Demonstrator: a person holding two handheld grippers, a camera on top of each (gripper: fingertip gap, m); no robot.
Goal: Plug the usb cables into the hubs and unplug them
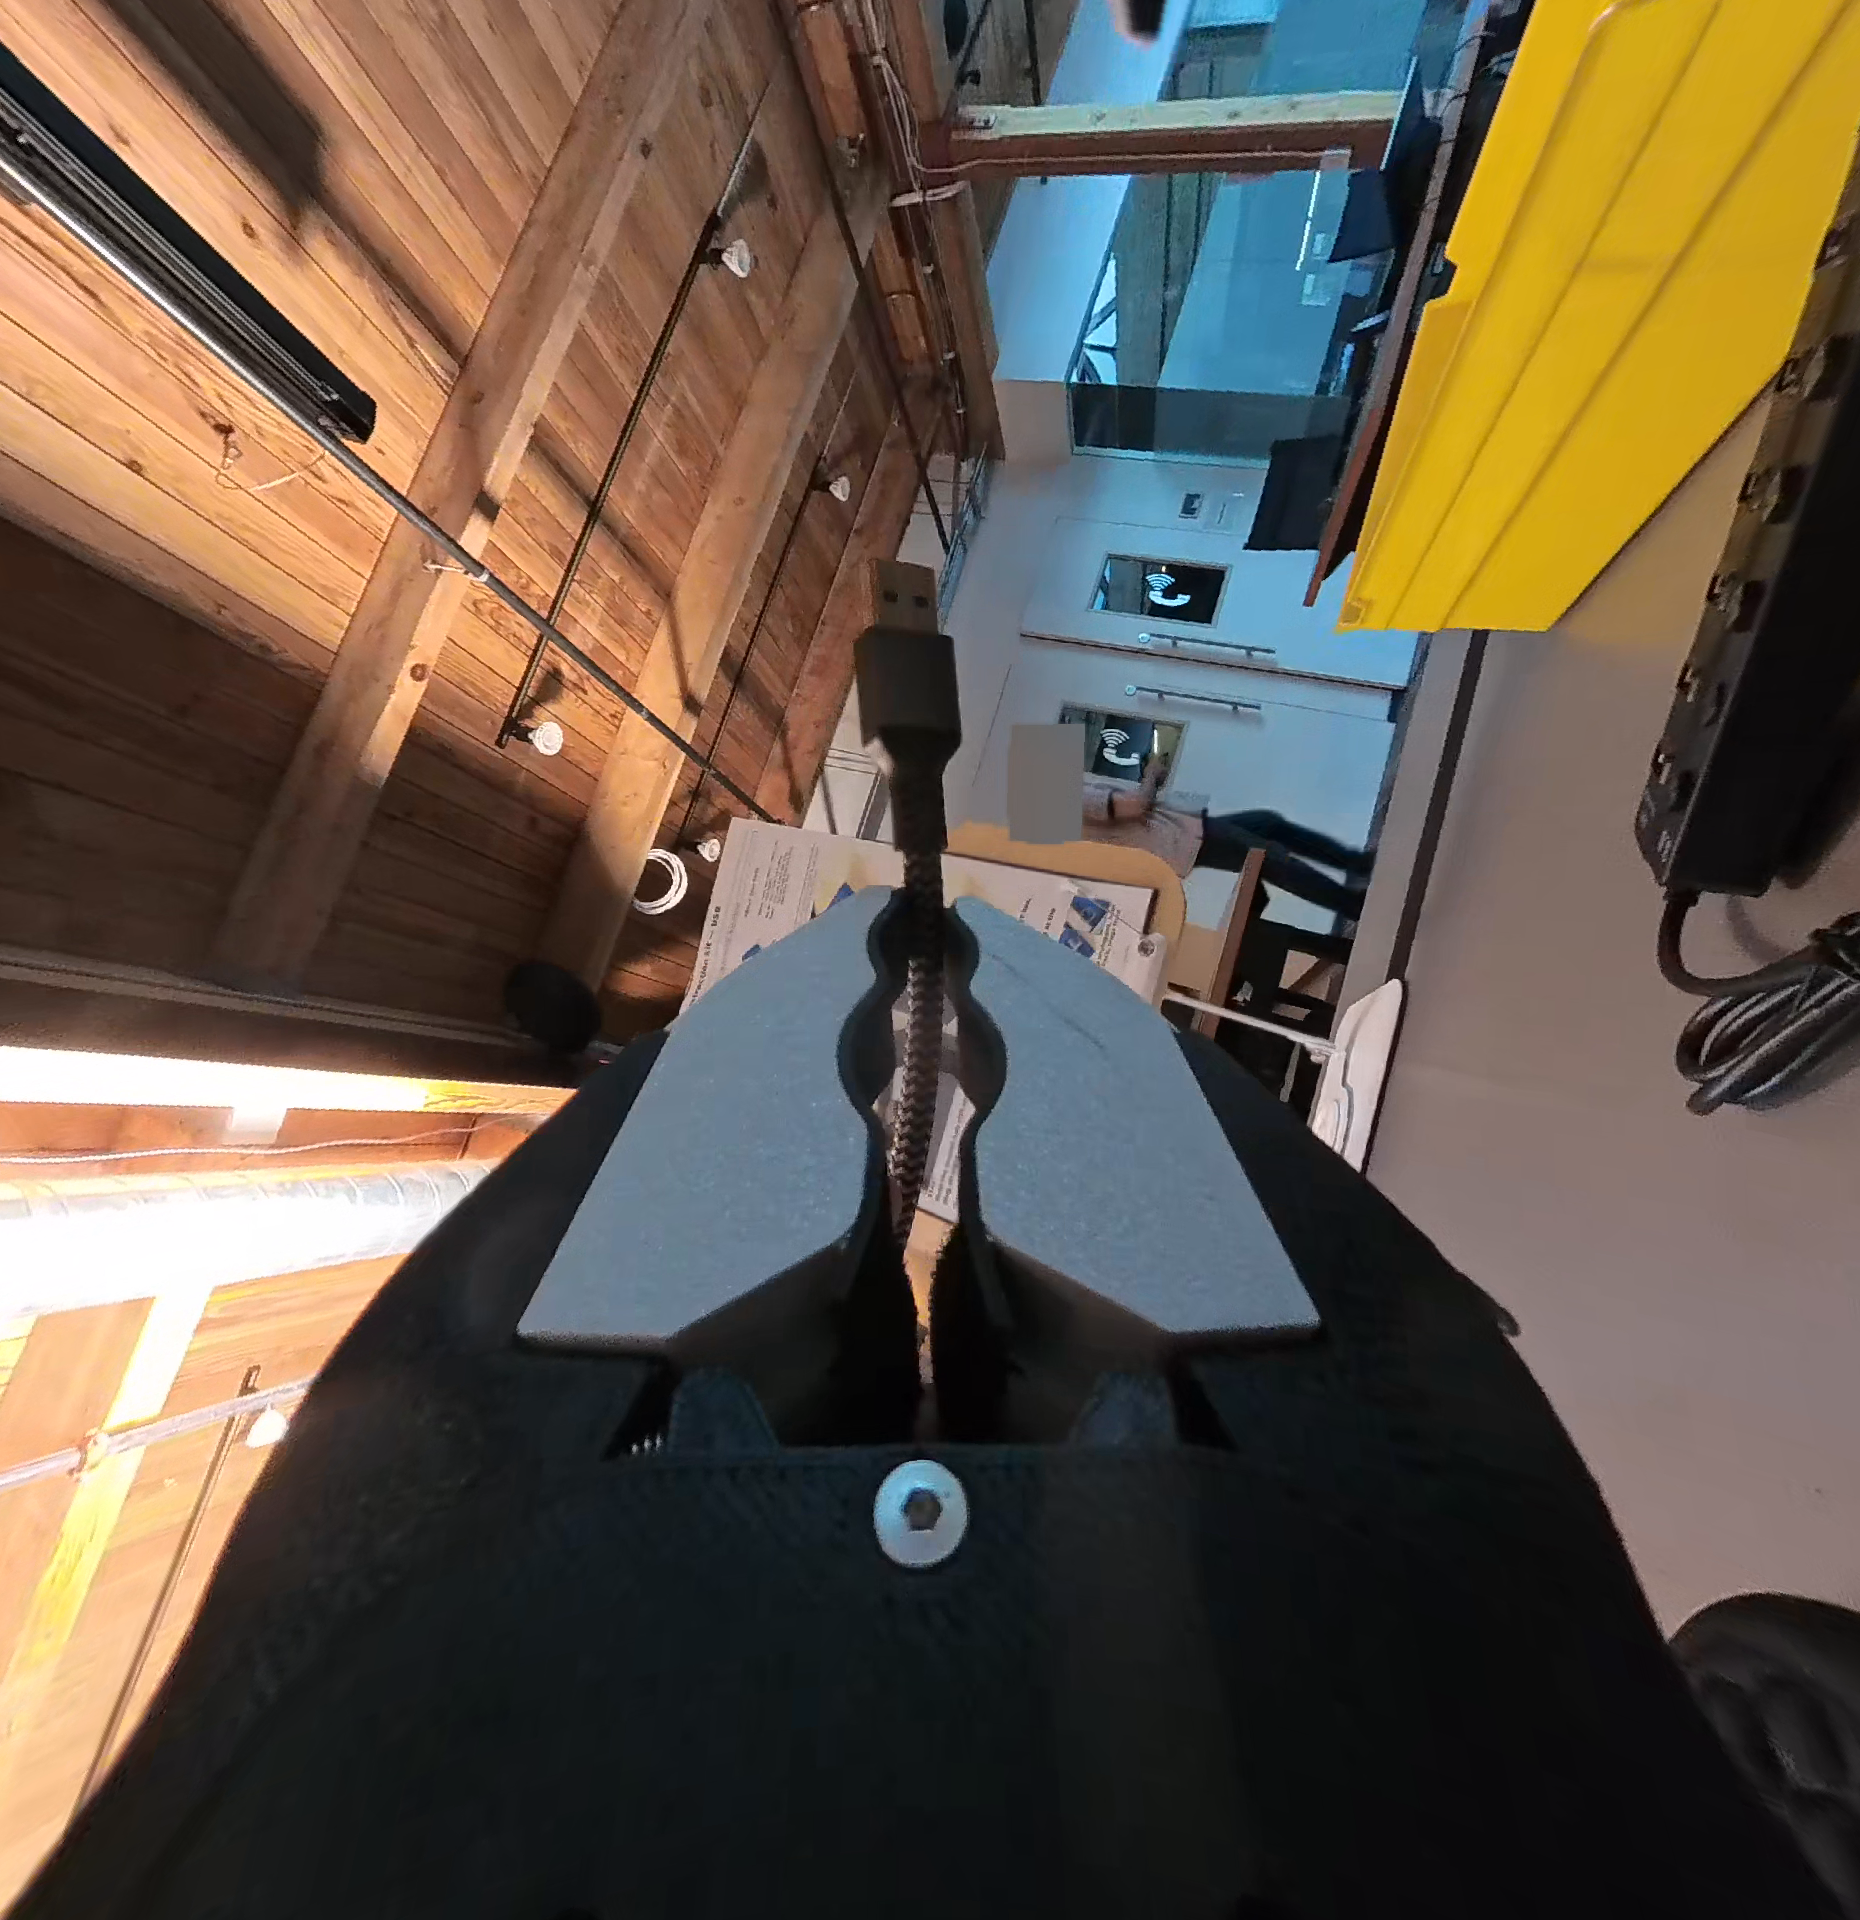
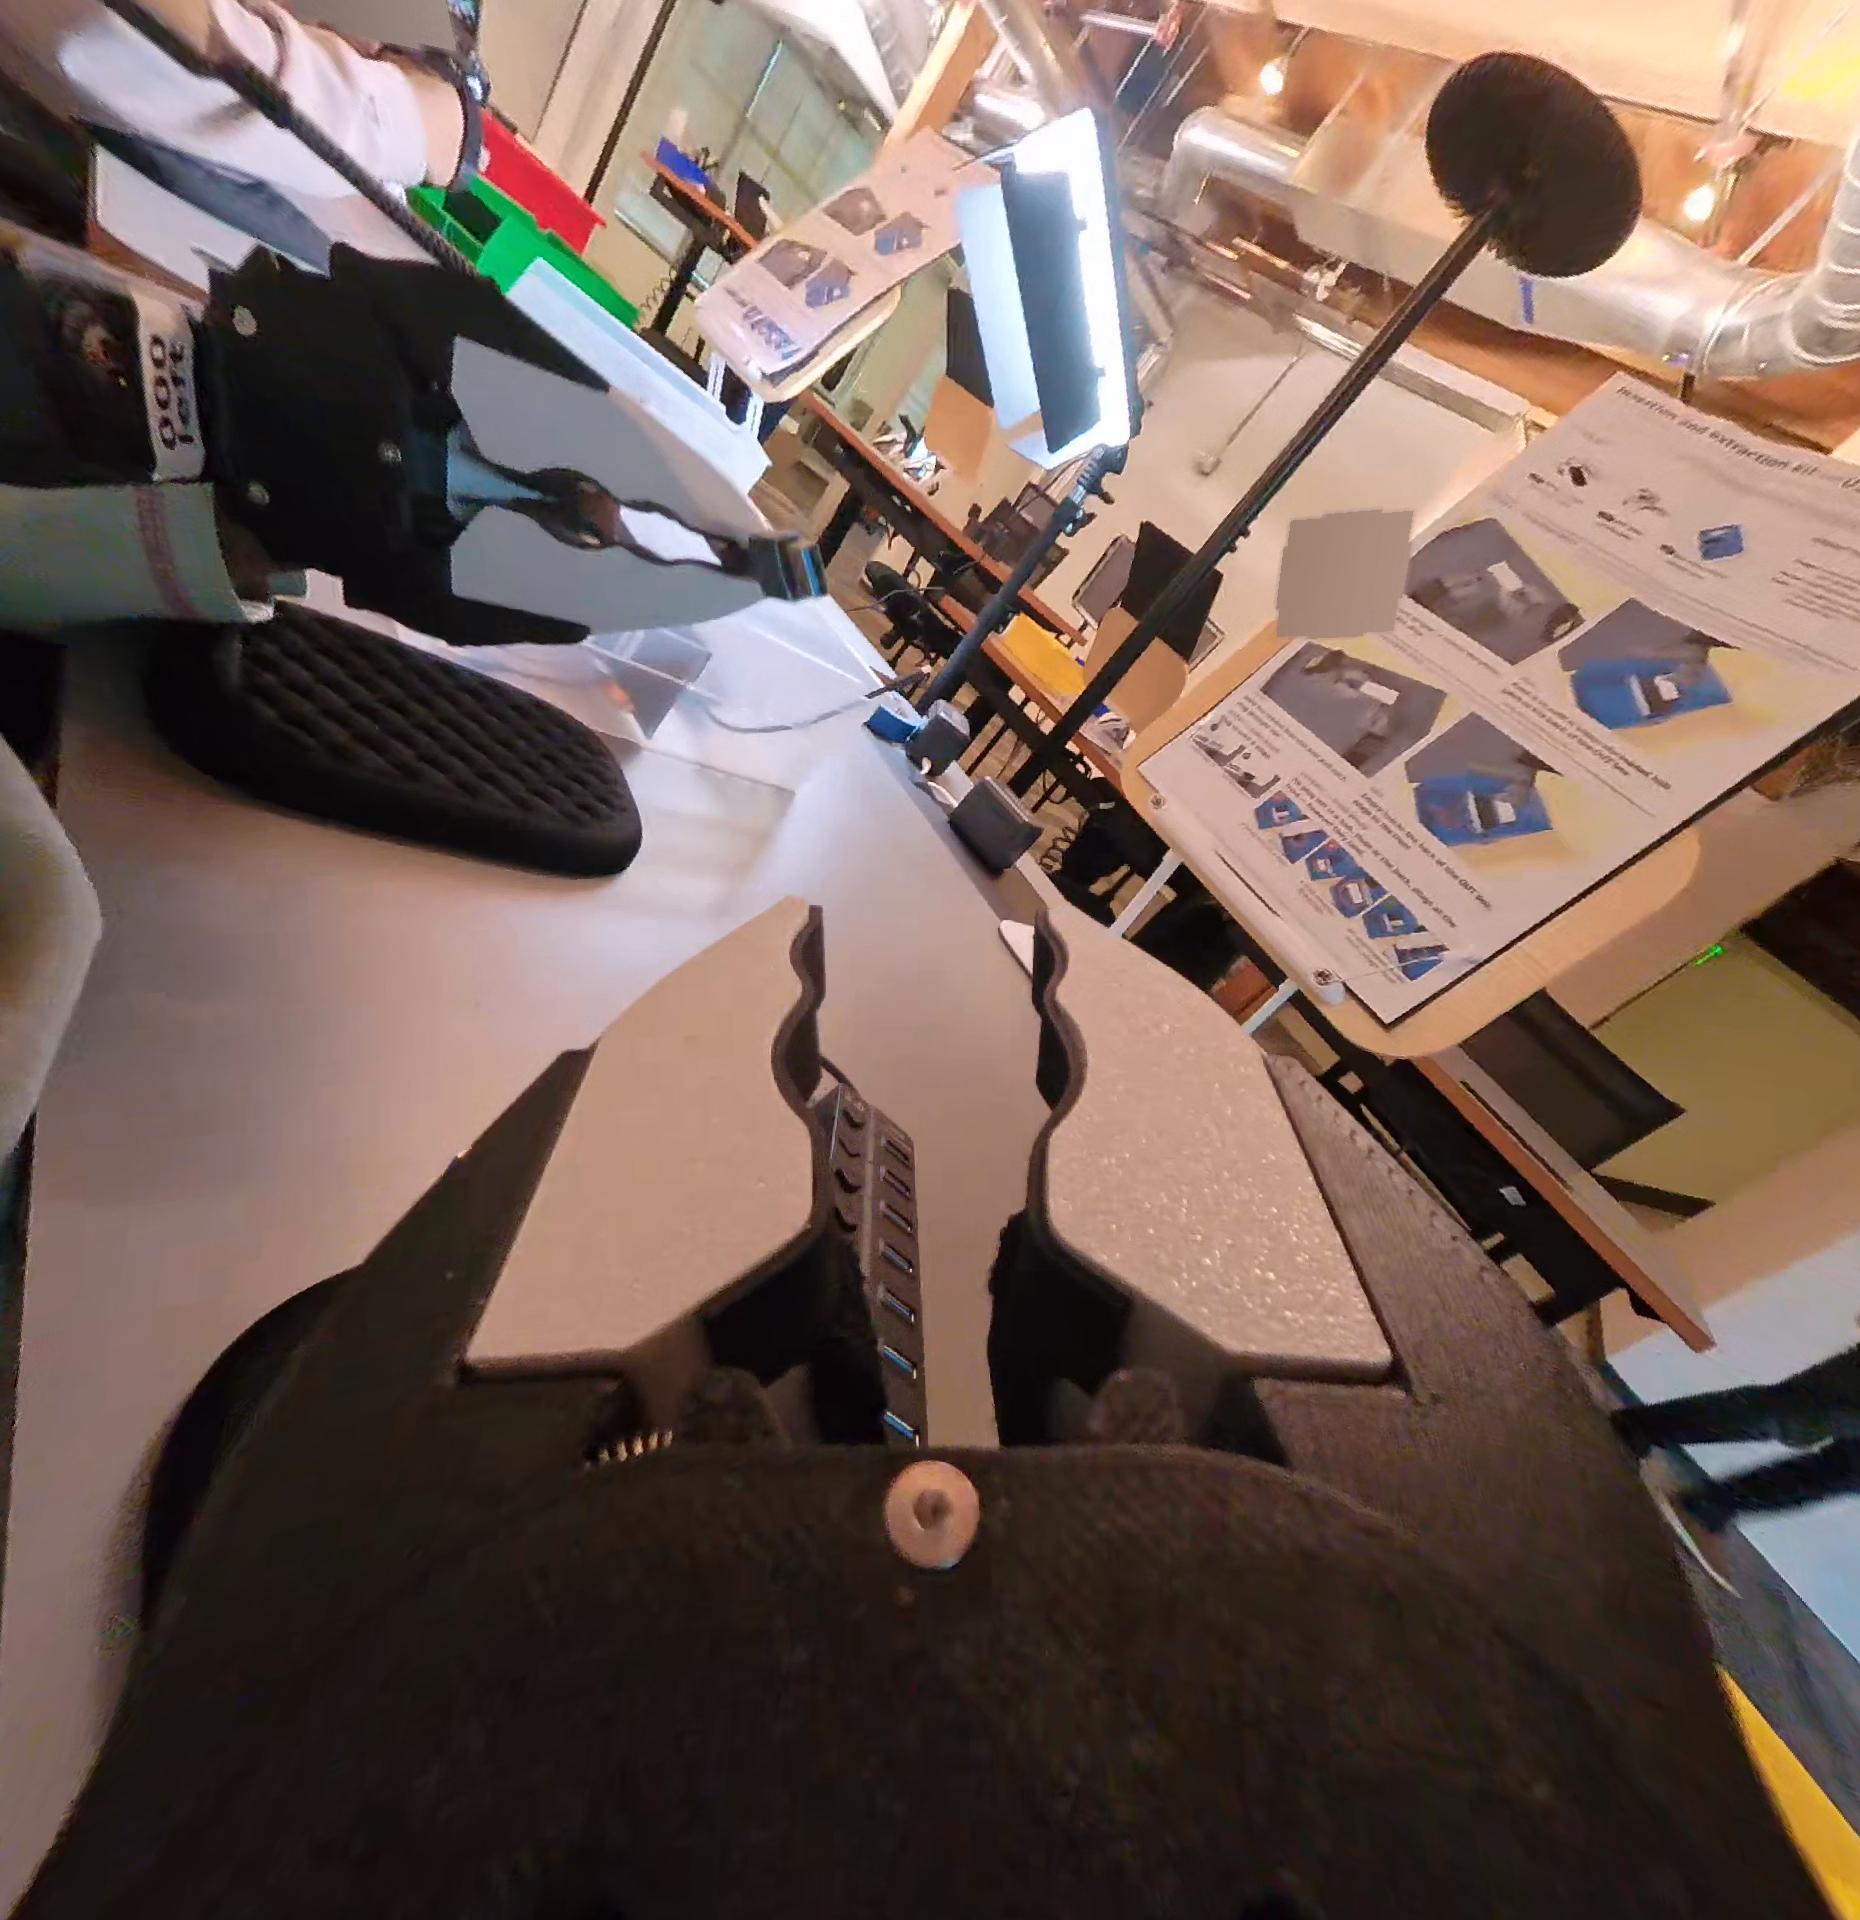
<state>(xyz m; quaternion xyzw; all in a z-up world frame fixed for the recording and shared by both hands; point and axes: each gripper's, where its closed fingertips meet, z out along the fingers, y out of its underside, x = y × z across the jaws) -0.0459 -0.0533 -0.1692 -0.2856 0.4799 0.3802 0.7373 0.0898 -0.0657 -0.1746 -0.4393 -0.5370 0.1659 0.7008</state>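
My left gripper point(image 1: 921, 914) is shut on a black braided USB cable point(image 1: 921, 1039). Its plug point(image 1: 905, 686) sticks out past the fingertips into the air, clear of any port. The right wrist view shows the same left gripper point(image 2: 770, 566) raised above the table with the plug point(image 2: 791, 566) at its tips. A long black USB hub point(image 2: 884, 1247) with a row of blue ports lies on the grey table point(image 2: 334, 1039). My right gripper point(image 2: 926, 956) is open with the hub between its fingers, closer to the left one. The hub point(image 1: 1736, 675) sits at the right edge of the left wrist view.
A black mesh pad point(image 2: 406, 748) lies on the table under the left gripper. The hub's coiled cord point(image 1: 1778, 1018) and a yellow bin point(image 1: 1591, 312) lie nearby. An instruction board point(image 2: 1528, 727), a lamp point(image 2: 1051, 291) and a black stand point(image 2: 1217, 540) stand at the far table edge.
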